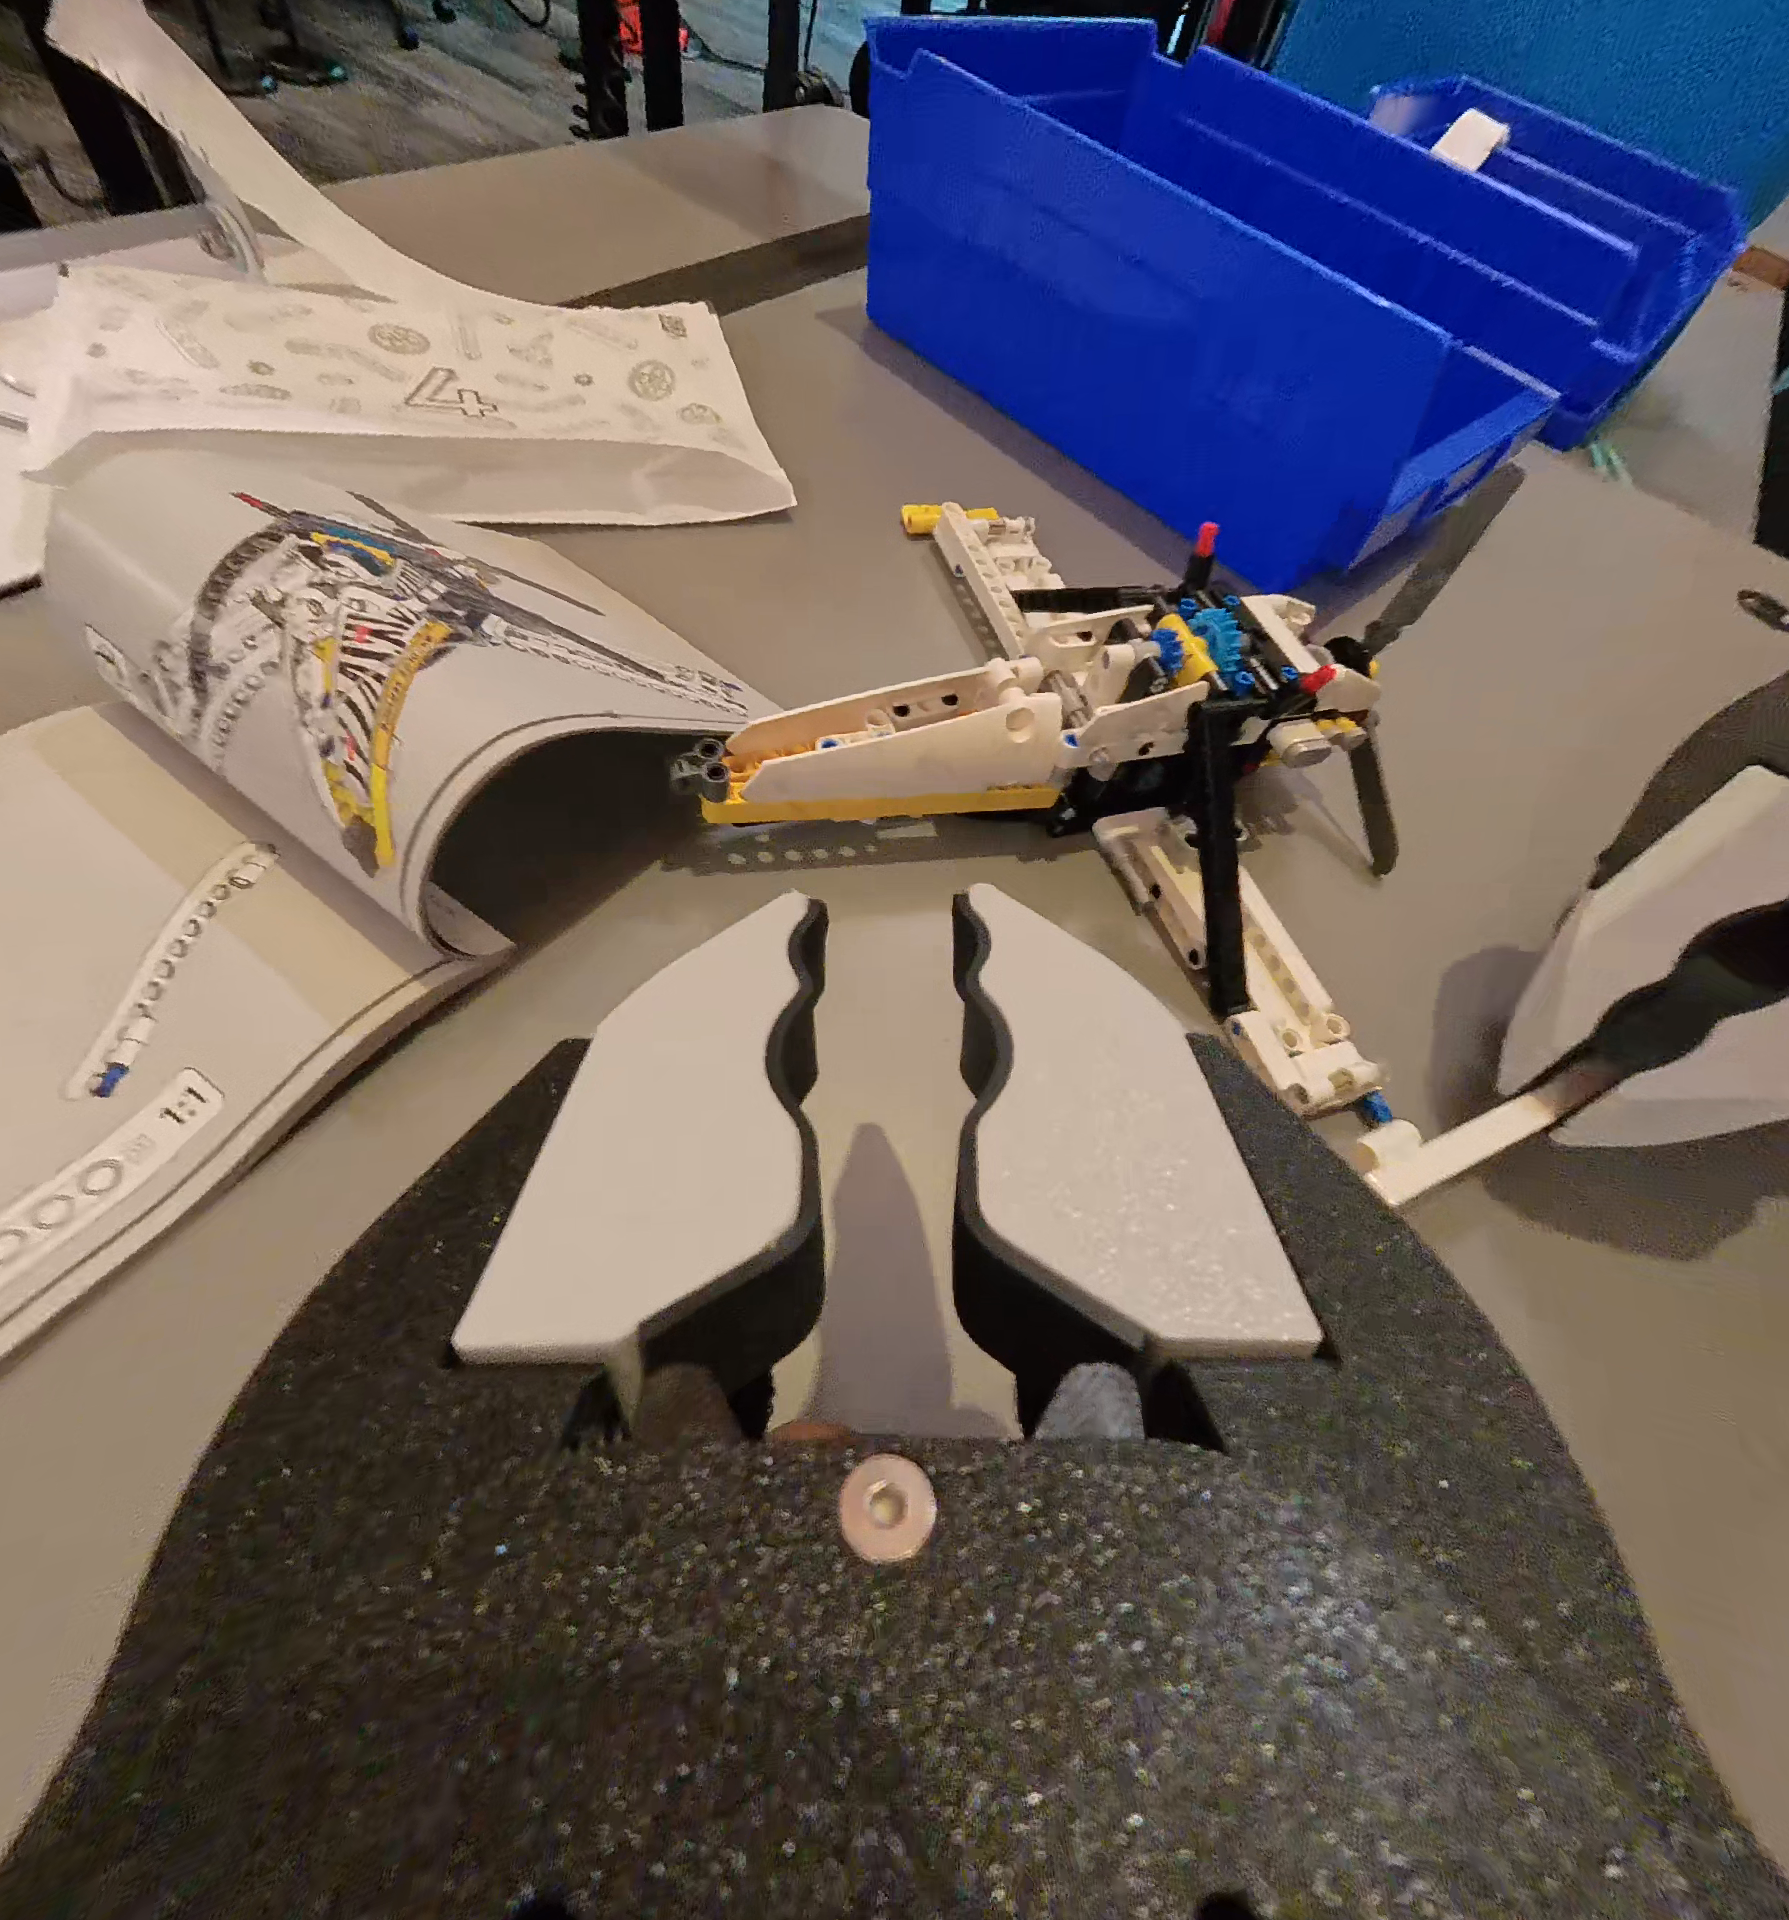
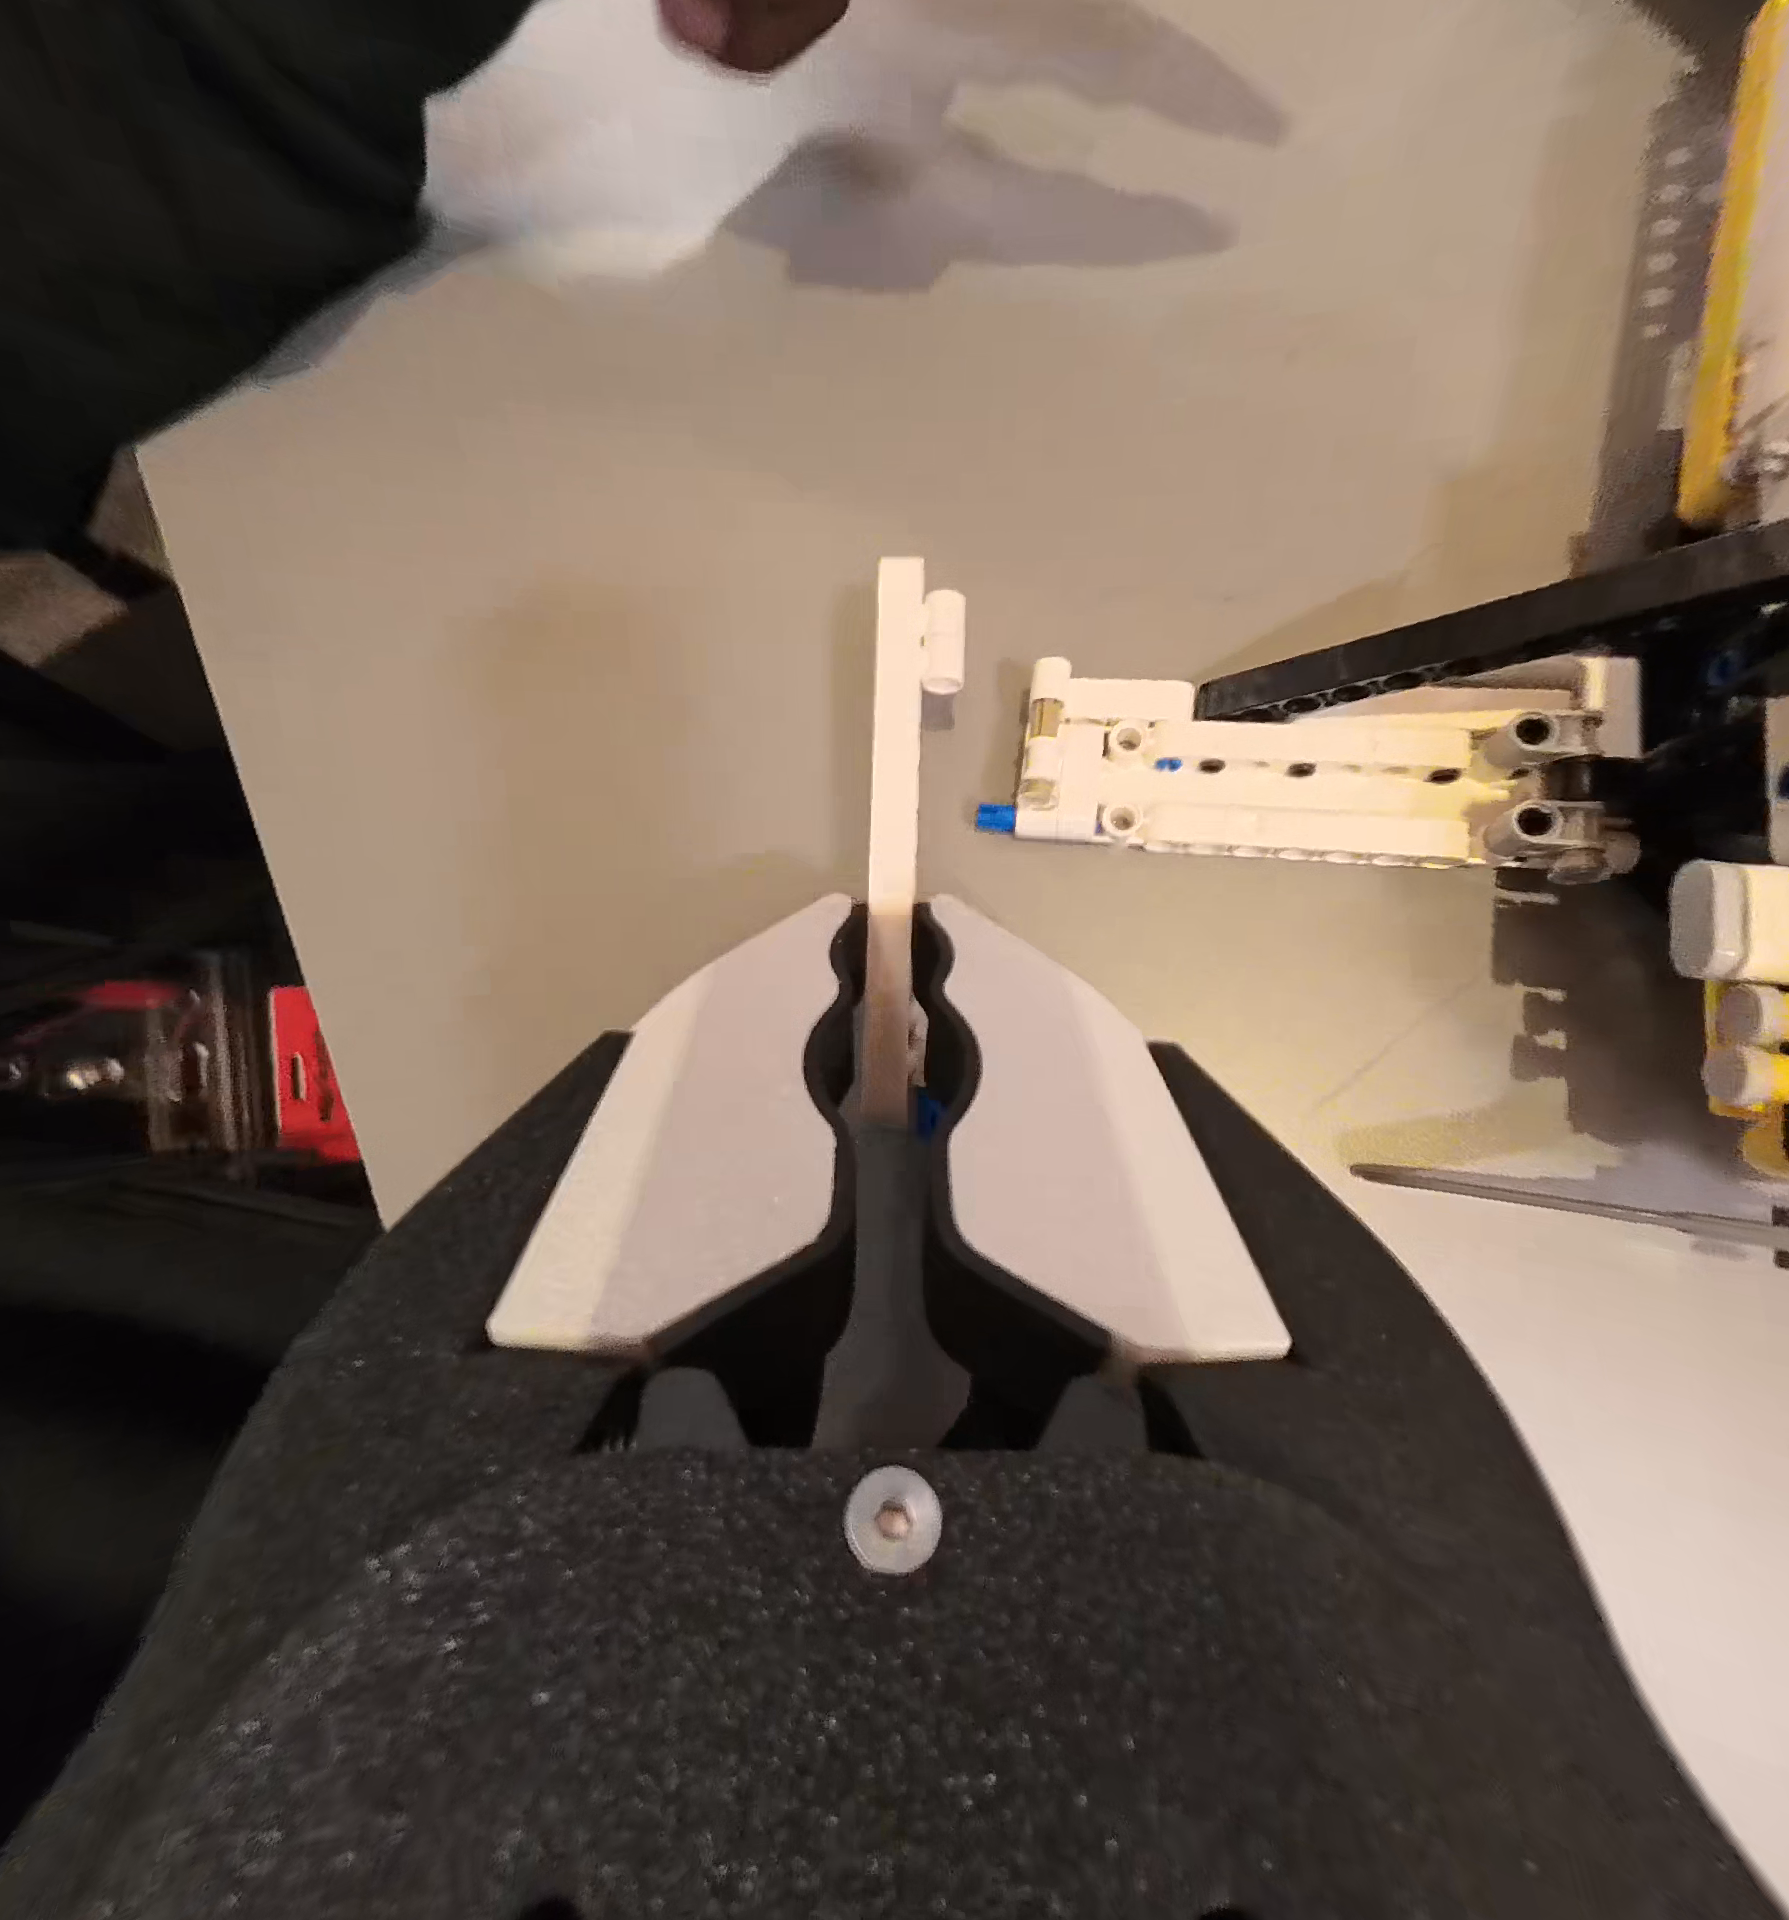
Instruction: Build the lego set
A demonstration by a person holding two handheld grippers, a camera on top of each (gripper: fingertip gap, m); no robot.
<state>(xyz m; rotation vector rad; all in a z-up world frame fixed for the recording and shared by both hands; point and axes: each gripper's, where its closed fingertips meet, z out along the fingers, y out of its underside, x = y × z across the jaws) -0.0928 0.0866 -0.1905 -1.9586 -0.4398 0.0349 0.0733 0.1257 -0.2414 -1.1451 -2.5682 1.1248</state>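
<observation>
**Our two hand-held grippers**

We see each hand-held gripper (image 1: pixel 890 914) (image 2: pixel 892 914) built alike: a speckled black body, one silver screw (image 1: pixel 887 1507) at the centre, and two pale grey fingers (image 1: pixel 661 1143) lined with wavy black pads.

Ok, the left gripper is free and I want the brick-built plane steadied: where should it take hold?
Probably the white-and-yellow tail boom: long, narrow, lying level nearest the open left gripper. Come from above, fingers across its sides.
</observation>
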